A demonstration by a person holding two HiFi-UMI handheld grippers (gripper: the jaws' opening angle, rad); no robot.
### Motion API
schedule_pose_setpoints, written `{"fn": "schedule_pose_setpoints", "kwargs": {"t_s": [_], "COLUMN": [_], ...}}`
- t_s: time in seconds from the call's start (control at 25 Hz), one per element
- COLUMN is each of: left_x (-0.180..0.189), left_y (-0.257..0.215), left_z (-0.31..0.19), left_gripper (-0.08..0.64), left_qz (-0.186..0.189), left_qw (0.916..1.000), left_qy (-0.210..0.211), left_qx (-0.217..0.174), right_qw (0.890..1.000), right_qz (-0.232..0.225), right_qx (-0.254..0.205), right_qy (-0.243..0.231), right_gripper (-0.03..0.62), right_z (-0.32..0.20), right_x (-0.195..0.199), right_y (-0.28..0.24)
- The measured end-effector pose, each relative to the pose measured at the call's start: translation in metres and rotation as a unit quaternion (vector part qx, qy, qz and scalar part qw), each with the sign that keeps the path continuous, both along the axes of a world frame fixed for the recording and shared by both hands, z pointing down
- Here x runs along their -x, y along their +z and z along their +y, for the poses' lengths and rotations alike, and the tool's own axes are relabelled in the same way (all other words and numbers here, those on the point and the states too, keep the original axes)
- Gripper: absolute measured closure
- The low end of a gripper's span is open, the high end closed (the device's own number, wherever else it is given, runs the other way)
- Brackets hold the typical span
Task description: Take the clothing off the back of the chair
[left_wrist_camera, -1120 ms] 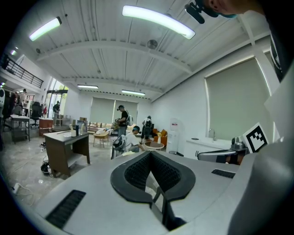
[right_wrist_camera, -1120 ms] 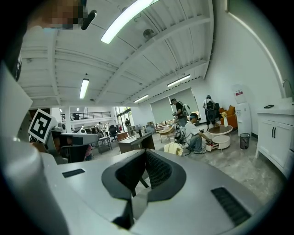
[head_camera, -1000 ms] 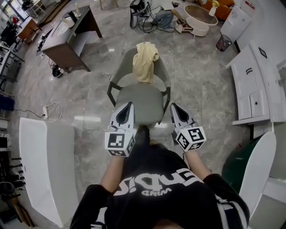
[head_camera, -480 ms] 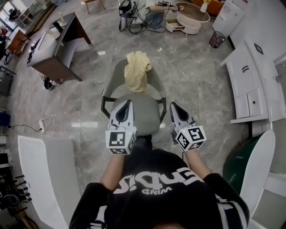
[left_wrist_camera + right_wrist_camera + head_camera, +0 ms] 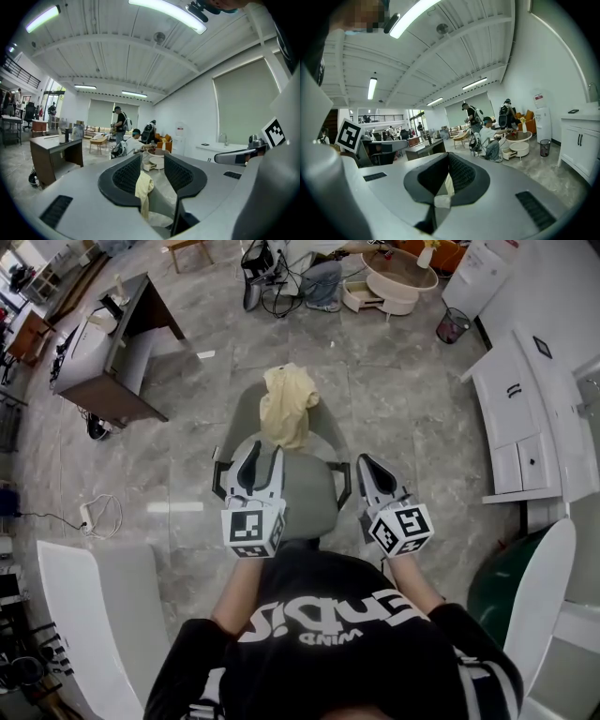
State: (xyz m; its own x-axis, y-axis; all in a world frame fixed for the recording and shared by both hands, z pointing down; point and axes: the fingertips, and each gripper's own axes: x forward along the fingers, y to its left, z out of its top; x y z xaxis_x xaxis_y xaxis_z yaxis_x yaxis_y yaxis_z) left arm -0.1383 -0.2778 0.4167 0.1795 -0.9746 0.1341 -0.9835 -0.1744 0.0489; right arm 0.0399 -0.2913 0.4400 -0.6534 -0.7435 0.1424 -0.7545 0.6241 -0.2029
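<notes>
Approach step: the yellow clothing (image 5: pixel 286 405) hangs over the chair (image 5: pixel 314 498) back, beyond the seat and clear of both grippers. Left gripper (image 5: pixel 264 452) jaws have just been opening, partly apart and empty; right gripper (image 5: pixel 367 463) jaws are closed and empty. Next move, I'd say: reach across the seat, pinch the cloth at the backrest top, lift off.

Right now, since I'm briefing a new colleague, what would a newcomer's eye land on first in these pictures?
The pale yellow crumpled garment draped over the back of the grey padded armchair, mid-floor. Nearer the camera, the left gripper, its empty jaws just opening, and the right gripper, each with a black-and-white marker cube, point toward that armchair.
</notes>
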Motion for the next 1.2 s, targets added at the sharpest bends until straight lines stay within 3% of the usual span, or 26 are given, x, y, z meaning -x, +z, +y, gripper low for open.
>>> {"fn": "schedule_pose_setpoints", "kwargs": {"t_s": [0.24, 0.56, 1.2], "left_x": [0.009, 0.012, 0.015], "left_y": [0.011, 0.037, 0.165], "left_z": [-0.032, -0.074, -0.204], "left_gripper": [0.179, 0.152, 0.093], "left_qz": [-0.001, 0.005, -0.037], "left_qw": [1.0000, 0.9994, 0.9904], "left_qy": [0.002, 0.014, 0.030], "left_qx": [0.005, 0.032, 0.130], "right_qw": [1.000, 1.000, 0.998], "right_qz": [0.003, 0.007, 0.016], "right_qx": [0.004, 0.012, 0.045], "right_qy": [0.000, 0.006, 0.035], "right_gripper": [0.578, 0.578, 0.578], "right_z": [-0.020, -0.039, -0.069], "right_x": [0.010, 0.012, 0.005], "right_y": [0.004, 0.006, 0.022]}}
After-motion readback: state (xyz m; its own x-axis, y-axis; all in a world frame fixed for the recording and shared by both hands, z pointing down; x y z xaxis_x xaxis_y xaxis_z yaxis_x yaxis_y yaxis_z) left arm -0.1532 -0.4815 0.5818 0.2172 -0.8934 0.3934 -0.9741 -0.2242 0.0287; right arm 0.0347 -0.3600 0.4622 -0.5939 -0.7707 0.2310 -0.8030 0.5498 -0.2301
